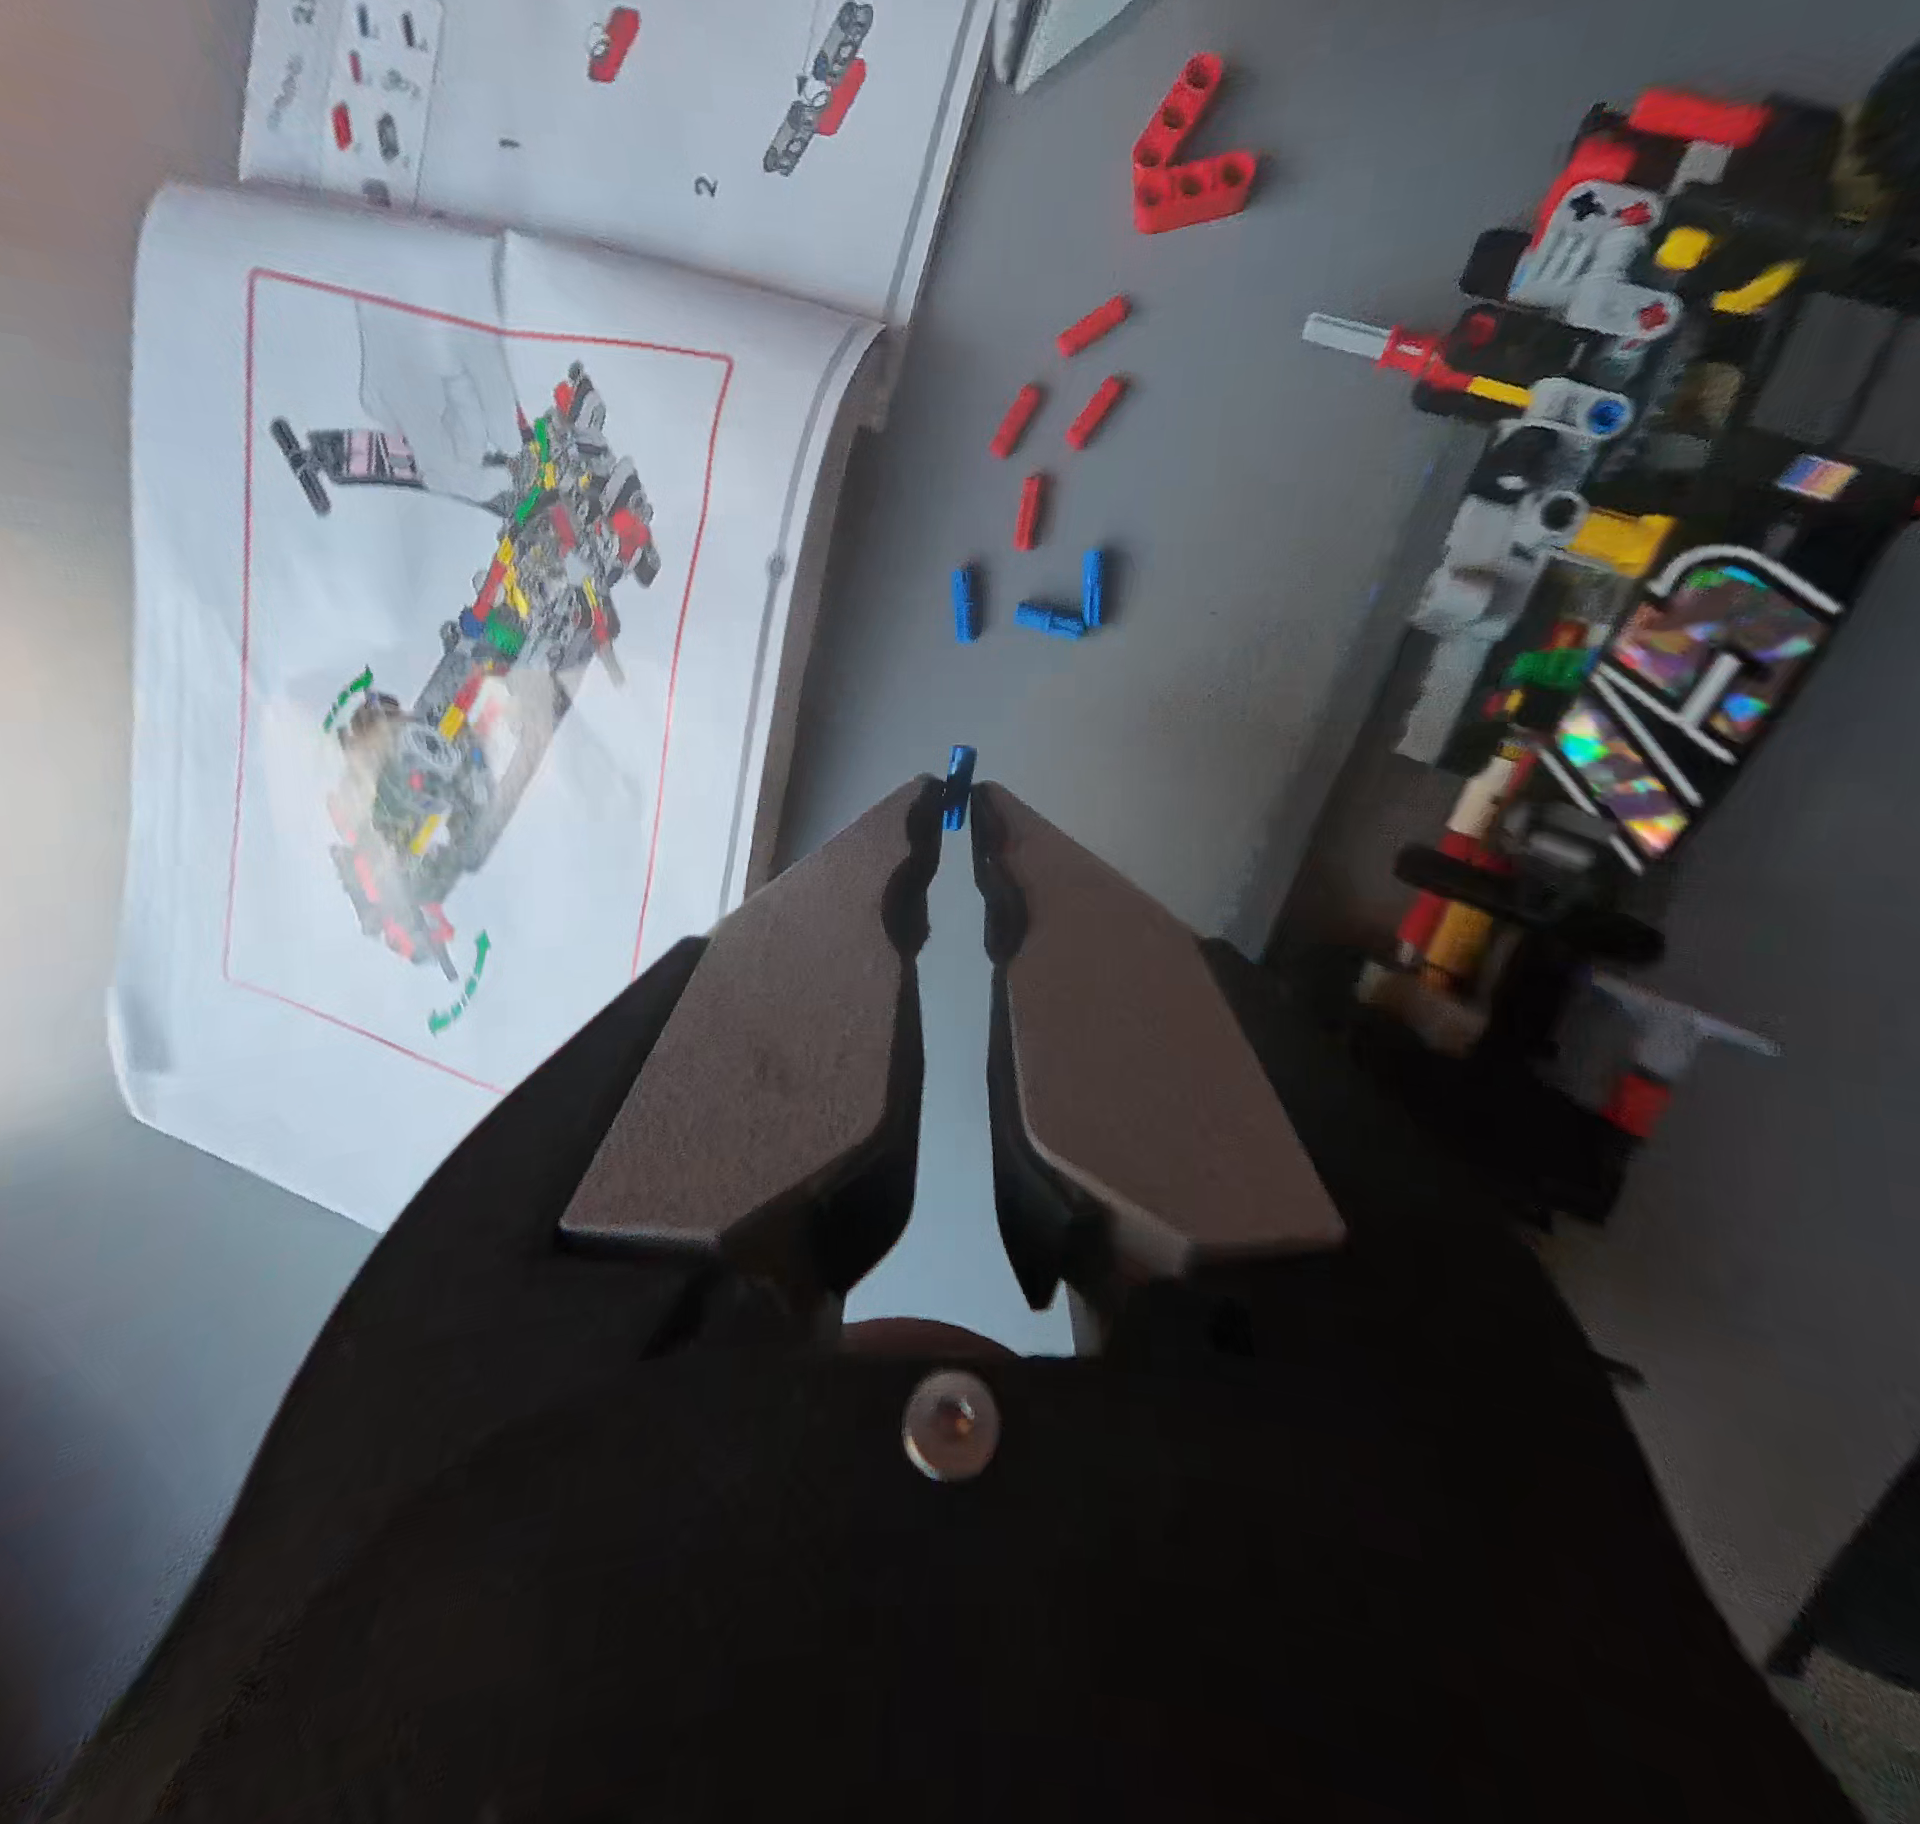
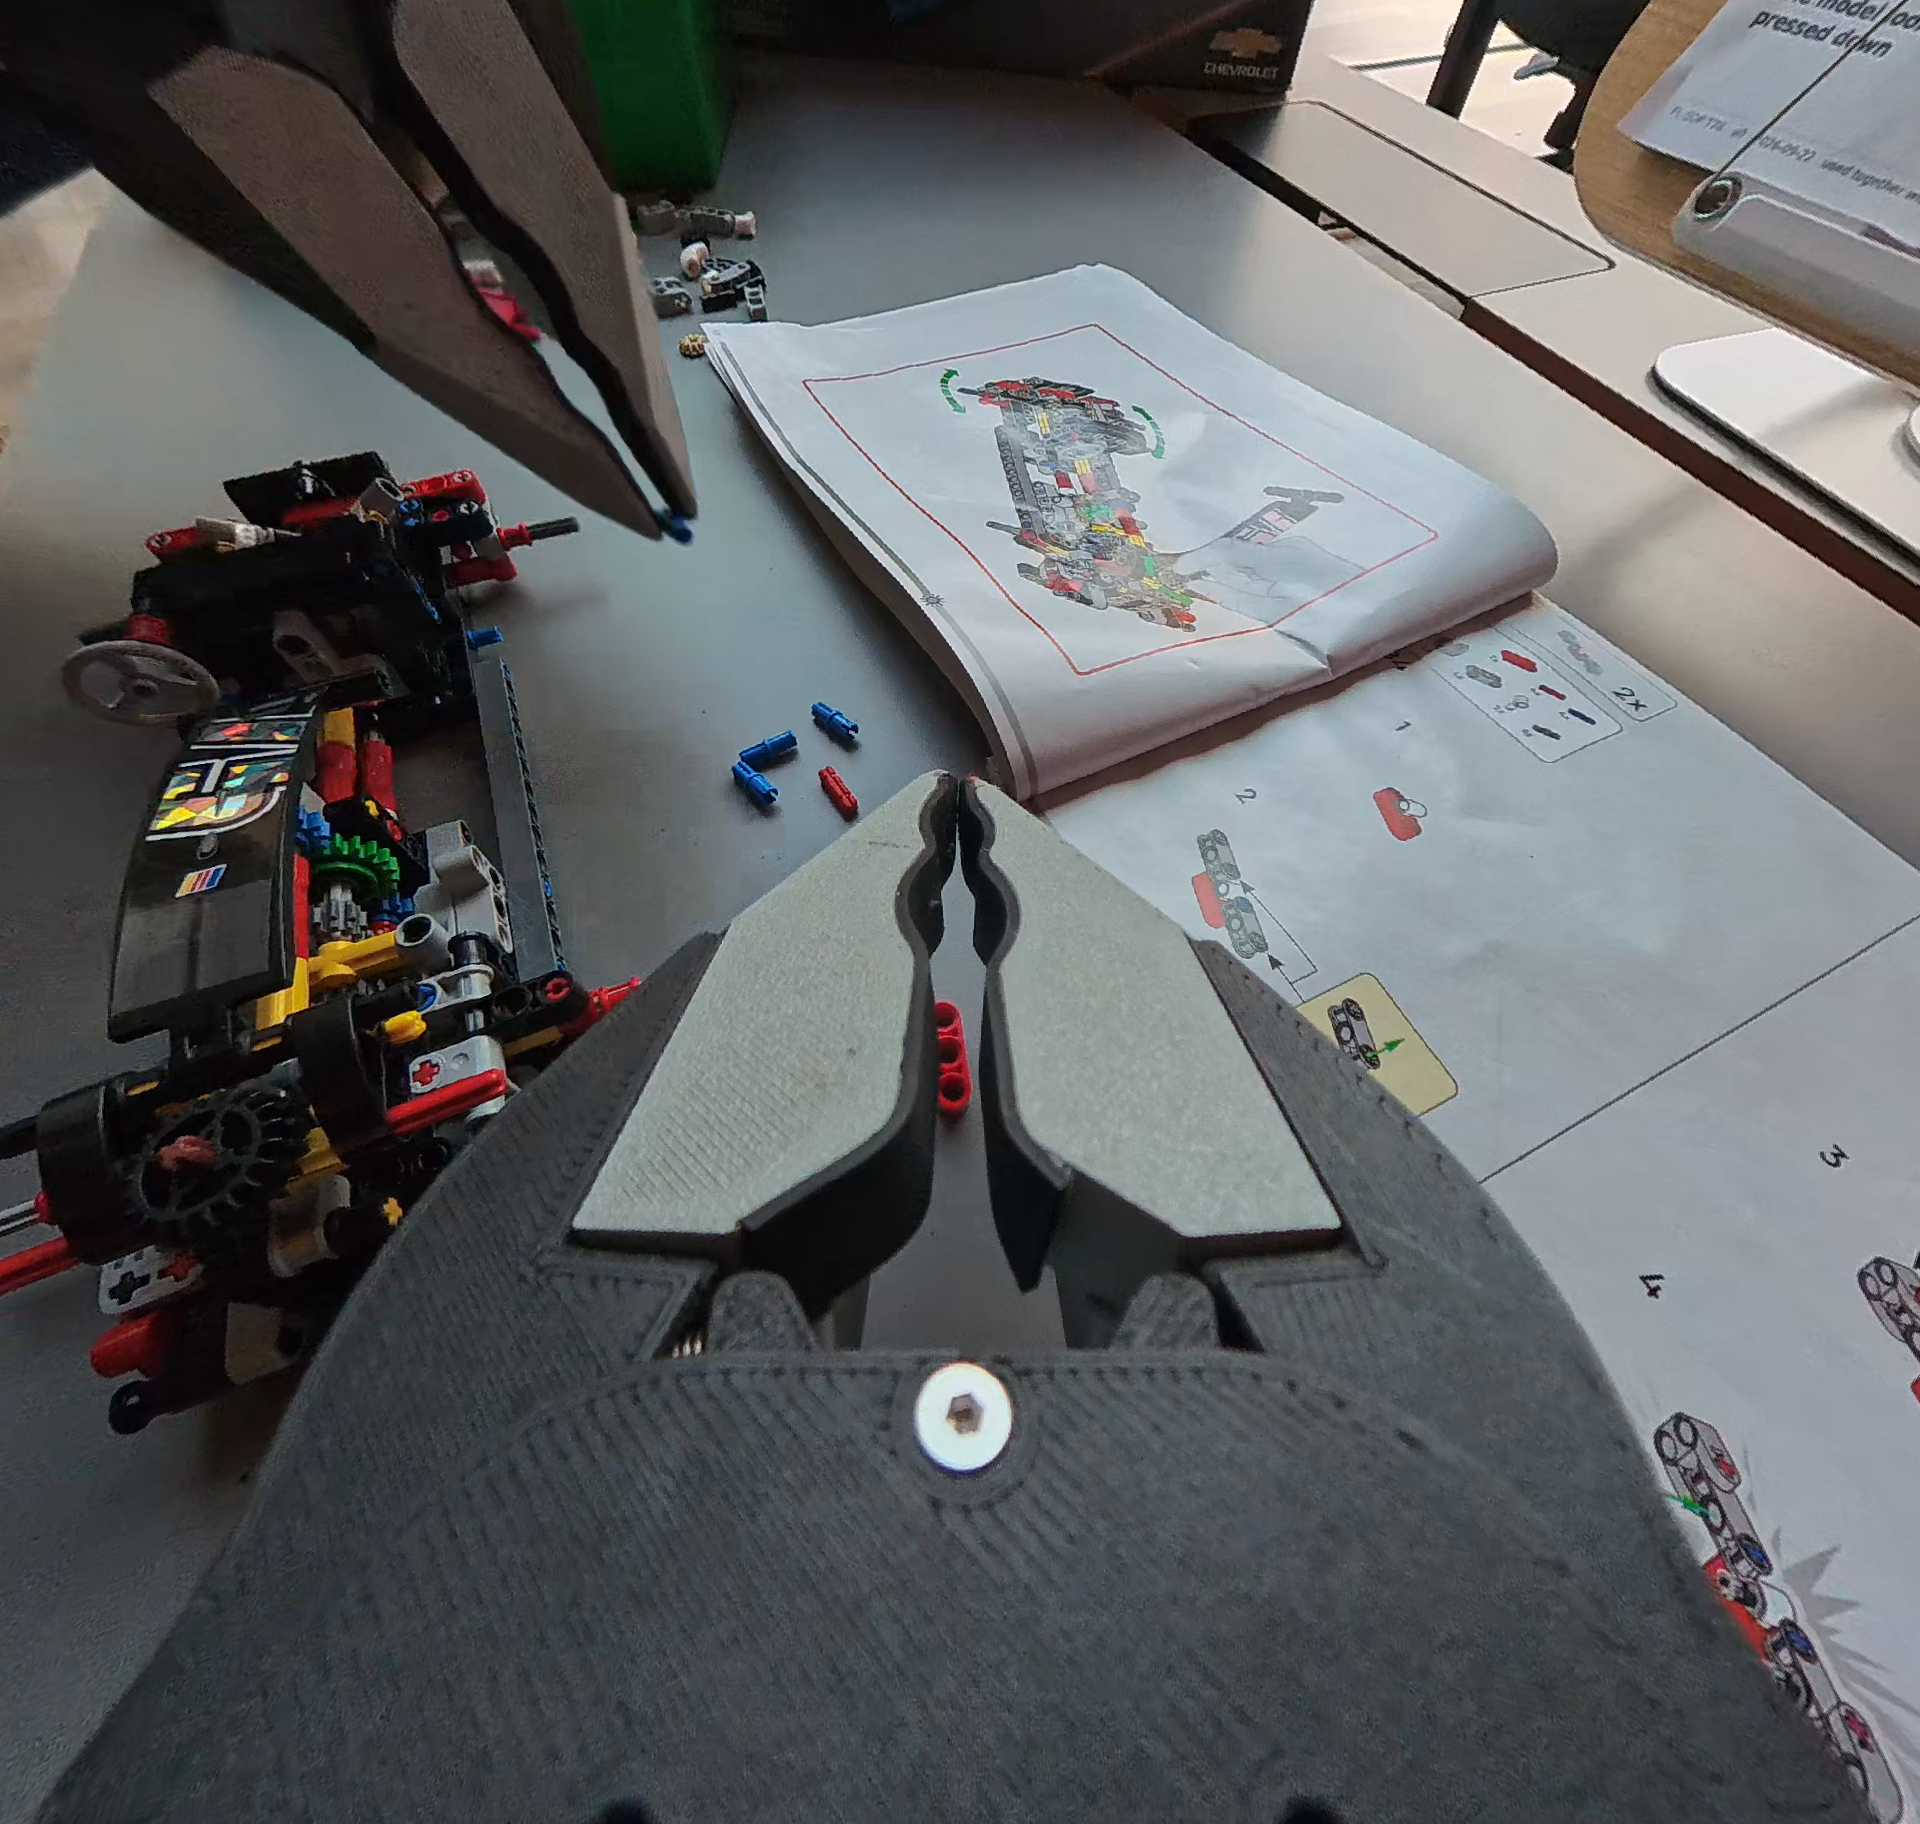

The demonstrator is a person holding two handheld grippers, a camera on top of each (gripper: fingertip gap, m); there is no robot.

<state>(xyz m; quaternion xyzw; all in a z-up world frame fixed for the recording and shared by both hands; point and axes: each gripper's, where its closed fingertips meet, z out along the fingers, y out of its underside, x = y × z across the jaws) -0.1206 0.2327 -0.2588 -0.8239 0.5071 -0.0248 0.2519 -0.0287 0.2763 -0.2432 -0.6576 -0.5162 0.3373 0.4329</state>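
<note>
Beside the open instruction booklet point(image 1: 447, 631), a blue pin point(image 1: 958, 782) is pinched upright at the tips of the left gripper point(image 1: 956, 808), lifted above three loose blue pins point(image 1: 1039, 595). The right gripper point(image 2: 957, 798) is closed on nothing (pads meeting), near the booklet's corner.

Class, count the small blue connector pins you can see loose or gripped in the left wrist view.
4: one blue pin gripped by the left gripper; three on the table: one alone, two touching. Others may be hidden.
</note>
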